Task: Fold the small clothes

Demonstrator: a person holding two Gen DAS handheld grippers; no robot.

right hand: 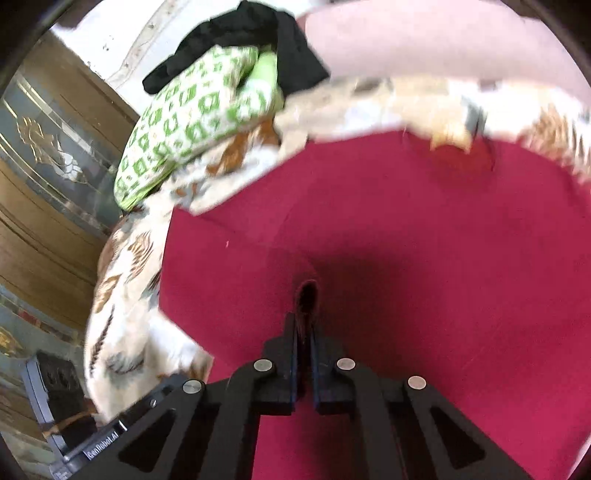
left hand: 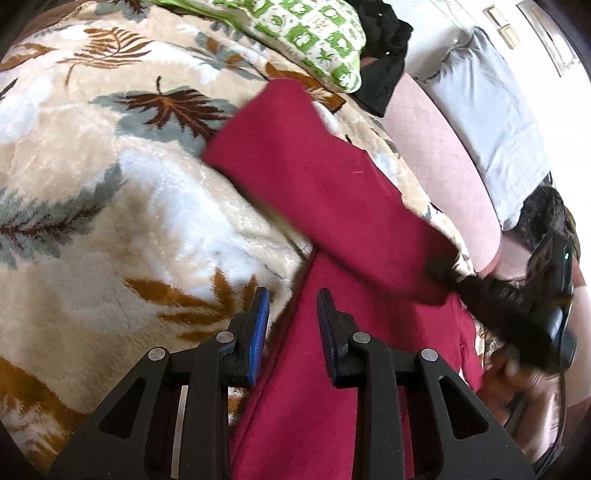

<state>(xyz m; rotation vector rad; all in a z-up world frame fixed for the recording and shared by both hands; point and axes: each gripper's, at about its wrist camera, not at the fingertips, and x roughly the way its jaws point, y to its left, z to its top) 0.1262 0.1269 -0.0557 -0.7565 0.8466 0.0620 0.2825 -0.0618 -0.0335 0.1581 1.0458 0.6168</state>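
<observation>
The right gripper (right hand: pixel 304 314) pinches a fold of the red garment (left hand: pixel 332 192) lying on the leaf-patterned blanket (left hand: pixel 110 206), while the left gripper (left hand: pixel 293 306), jaws apart, hovers at 6 o'clock, probably needing to grasp the near edge next.

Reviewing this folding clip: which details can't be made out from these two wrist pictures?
- What kind of garment the red cloth is: both views cut it off at the lower edge.
- The right gripper in the left wrist view: motion blur smears its tip.
- The black clothing in the right wrist view: half hidden behind the green patterned cloth.
- The blanket edge: blurred.
</observation>
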